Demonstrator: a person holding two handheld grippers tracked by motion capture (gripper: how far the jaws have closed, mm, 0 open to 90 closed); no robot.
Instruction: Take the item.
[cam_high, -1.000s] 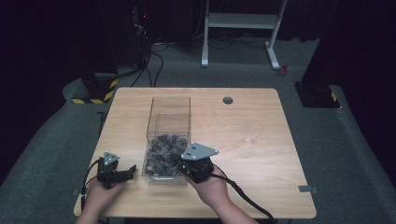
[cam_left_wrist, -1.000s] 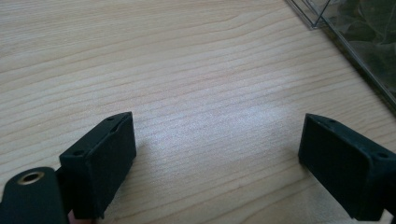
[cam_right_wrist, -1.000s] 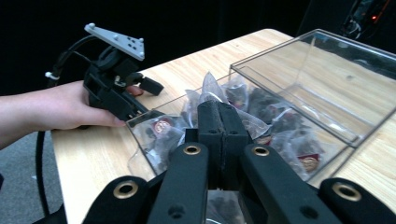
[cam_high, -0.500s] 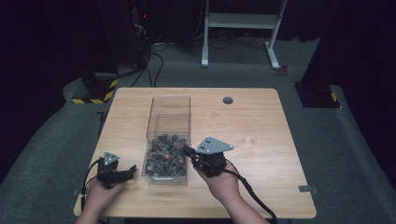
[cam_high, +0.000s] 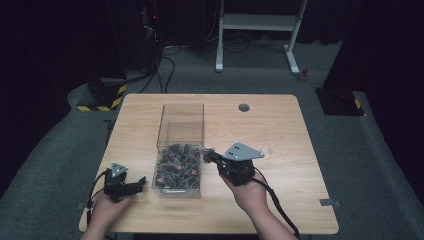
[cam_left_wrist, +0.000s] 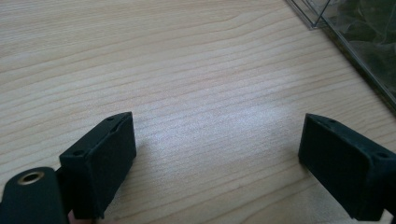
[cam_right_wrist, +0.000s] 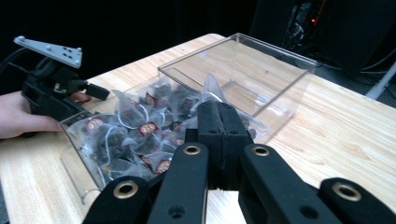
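Though the red labels on the tea bags (cam_right_wrist: 140, 128) look unreadable, right tool (cam_right_wrist: 219, 122) clamps one; left tool (cam_left_wrist: 217, 154) apart.

My right gripper (cam_right_wrist: 218, 122) hides whatever its pressed-together jaws pinch. The tea bags' (cam_right_wrist: 140, 128) labels are too small to read.

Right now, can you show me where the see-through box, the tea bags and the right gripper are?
Clear box (cam_high: 181, 120), high view, bare far wall.
Tea bags (cam_right_wrist: 140, 128), right gripper view, one bag's red label.
Right gripper (cam_right_wrist: 219, 122), right gripper view, tips of its closed jaws.
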